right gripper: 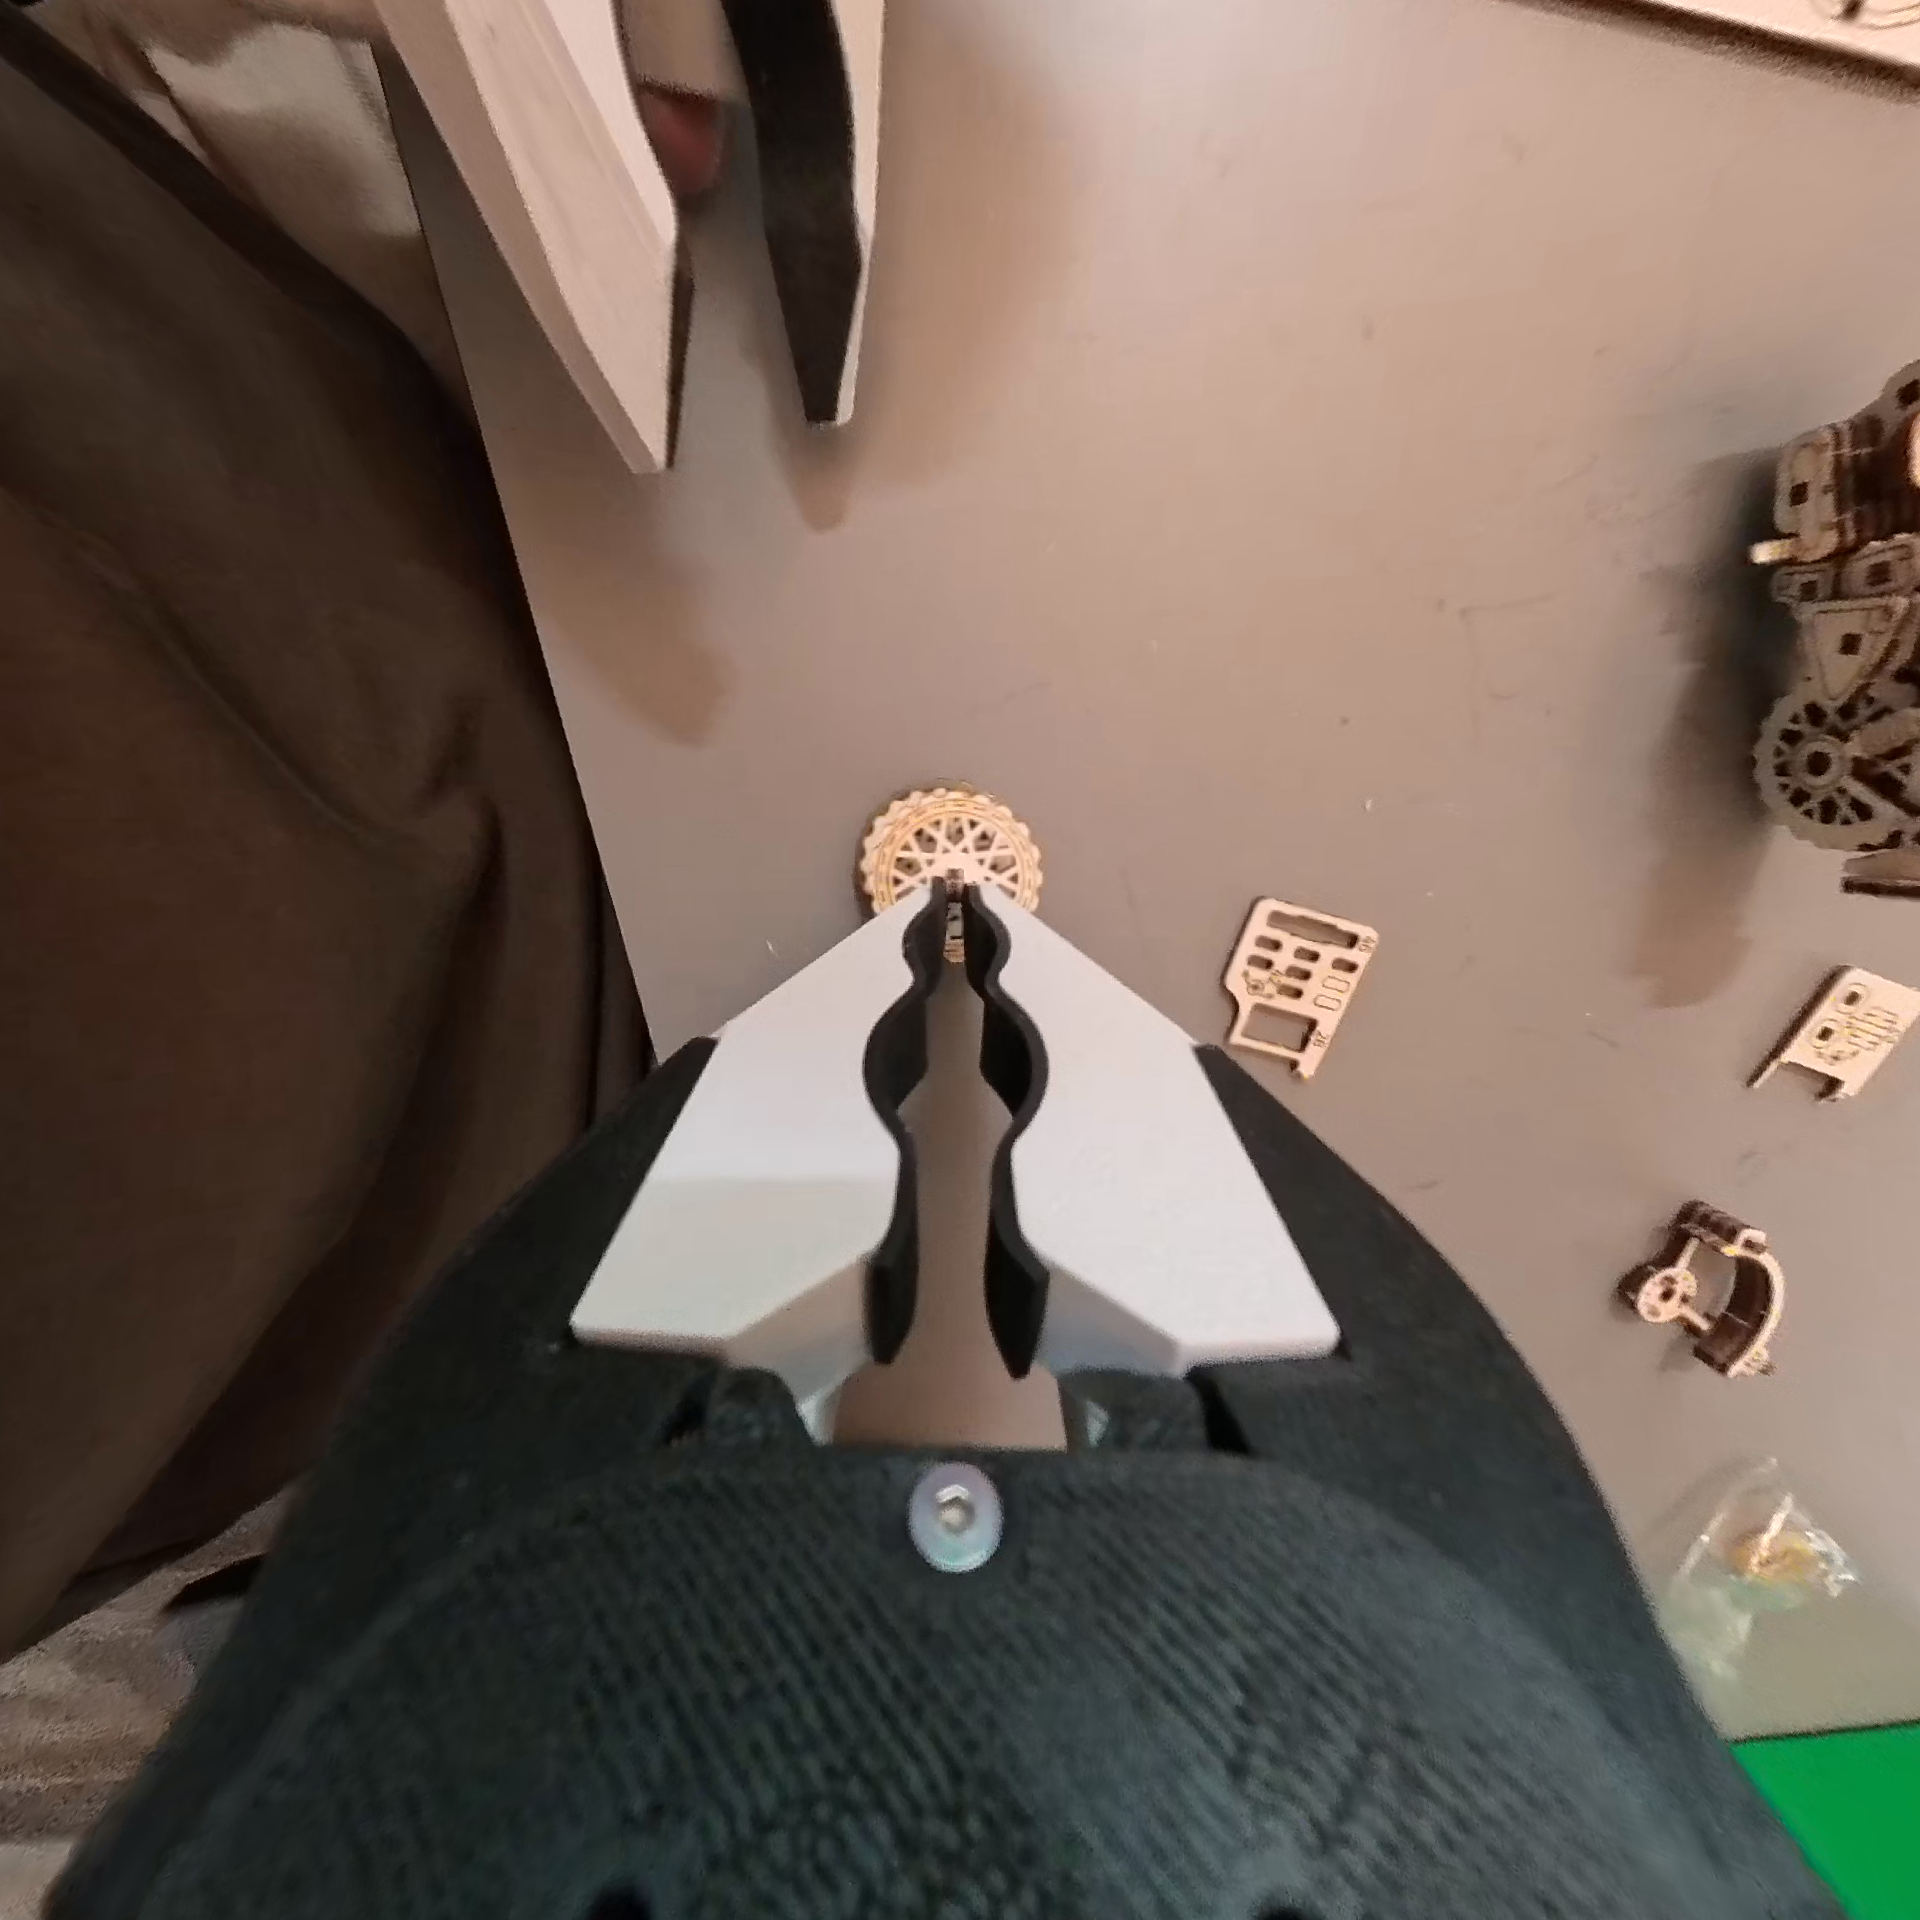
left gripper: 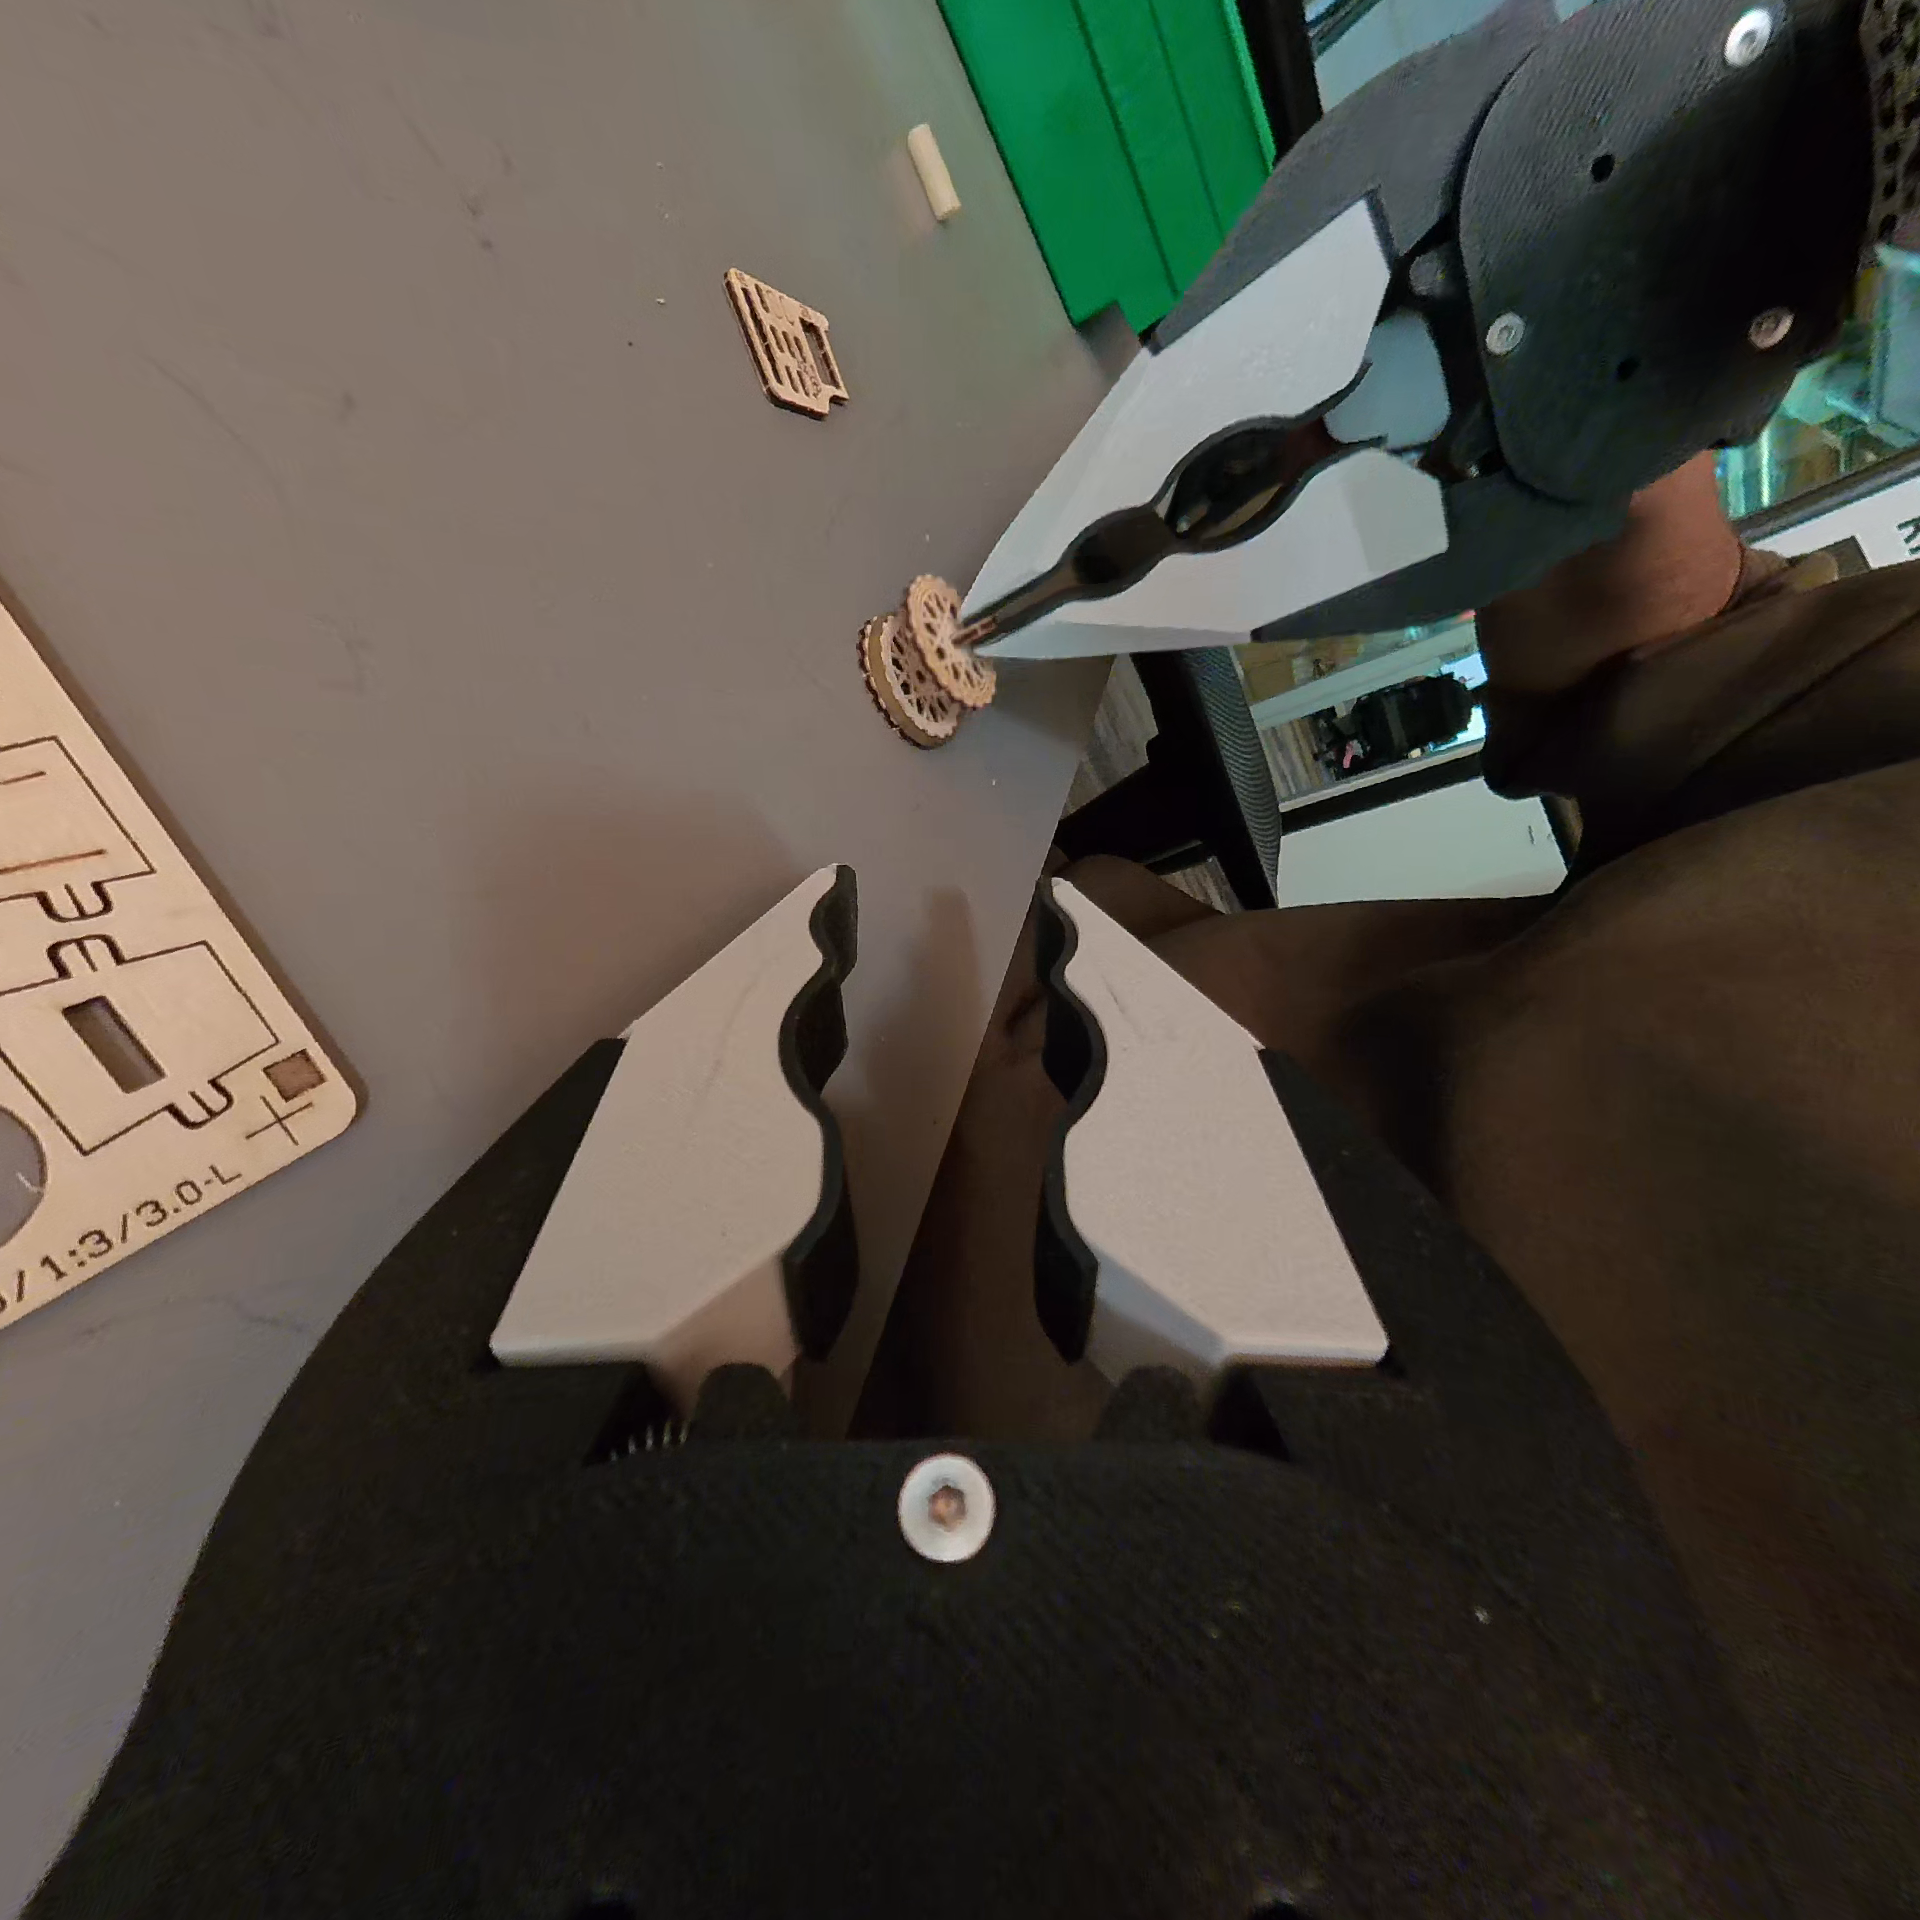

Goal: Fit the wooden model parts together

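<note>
Two hand-held grippers are at work over the grey bench (right gripper: 1247,520). Nearest in its own view, the right hand-held gripper (right gripper: 954,916) has its jaws drawn together on a thin wooden axle piece (right gripper: 952,940), whose far end meets the hub of the wheel assembly (left gripper: 928,662). From the left wrist view that assembly reads as two spoked wheels stacked close, resting on the bench near its edge. The left hand-held gripper (left gripper: 945,904) hovers nearby with its jaws apart and nothing between them.

Beyond the wheels lie loose flat parts: a slotted panel (right gripper: 1301,985), a second small panel (right gripper: 1837,1031) and a dark curved sub-assembly (right gripper: 1704,1301). Farther off stands a partly built wooden model (right gripper: 1839,665), and a cut-out parts sheet (left gripper: 125,997) lies on the bench in the left view.

By my reading, the job is mid-way: the model body and one wheel pair exist, the axle is being seated, and the loose panels and sub-assembly are yet to be fitted.
</note>
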A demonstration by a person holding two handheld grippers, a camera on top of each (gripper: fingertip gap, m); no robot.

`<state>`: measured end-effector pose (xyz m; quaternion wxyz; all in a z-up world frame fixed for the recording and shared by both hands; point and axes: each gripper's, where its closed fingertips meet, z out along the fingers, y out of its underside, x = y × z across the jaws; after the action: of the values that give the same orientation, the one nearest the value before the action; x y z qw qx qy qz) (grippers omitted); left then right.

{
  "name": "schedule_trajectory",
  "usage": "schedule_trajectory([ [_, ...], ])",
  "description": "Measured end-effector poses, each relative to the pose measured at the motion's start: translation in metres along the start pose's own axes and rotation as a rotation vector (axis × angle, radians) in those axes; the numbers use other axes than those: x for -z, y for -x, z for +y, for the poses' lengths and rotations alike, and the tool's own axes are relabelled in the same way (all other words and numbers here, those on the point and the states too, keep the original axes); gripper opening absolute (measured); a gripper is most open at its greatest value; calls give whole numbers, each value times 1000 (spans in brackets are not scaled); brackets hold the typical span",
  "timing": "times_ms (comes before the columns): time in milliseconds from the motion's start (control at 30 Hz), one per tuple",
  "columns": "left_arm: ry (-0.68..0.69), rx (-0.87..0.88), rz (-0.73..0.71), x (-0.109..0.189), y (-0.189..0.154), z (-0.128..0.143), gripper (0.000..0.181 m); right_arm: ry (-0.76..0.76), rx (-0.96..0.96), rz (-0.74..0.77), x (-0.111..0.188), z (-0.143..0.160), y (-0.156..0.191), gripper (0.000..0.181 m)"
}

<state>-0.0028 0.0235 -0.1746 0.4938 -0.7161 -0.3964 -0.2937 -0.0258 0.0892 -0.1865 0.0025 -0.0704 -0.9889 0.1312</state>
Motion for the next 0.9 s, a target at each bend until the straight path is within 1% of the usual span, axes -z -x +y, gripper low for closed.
schedule_trajectory([
  [33,-1,1,1,0,0,0,32,-18,-18,-6,3,-1,-2,1],
  [167,-1,1,4,0,-1,0,32,-92,-81,-25,13,-2,-10,1],
  [300,2,-1,5,-1,-1,1,32,-192,-71,-102,13,-4,-5,1],
  [467,-2,12,6,0,1,0,32,-178,-55,-115,3,0,-1,1],
  [733,-2,16,12,0,0,0,32,-168,-57,-153,-3,1,4,1],
  [900,-3,18,18,0,-1,0,33,-144,-52,-147,-4,1,4,1],
])
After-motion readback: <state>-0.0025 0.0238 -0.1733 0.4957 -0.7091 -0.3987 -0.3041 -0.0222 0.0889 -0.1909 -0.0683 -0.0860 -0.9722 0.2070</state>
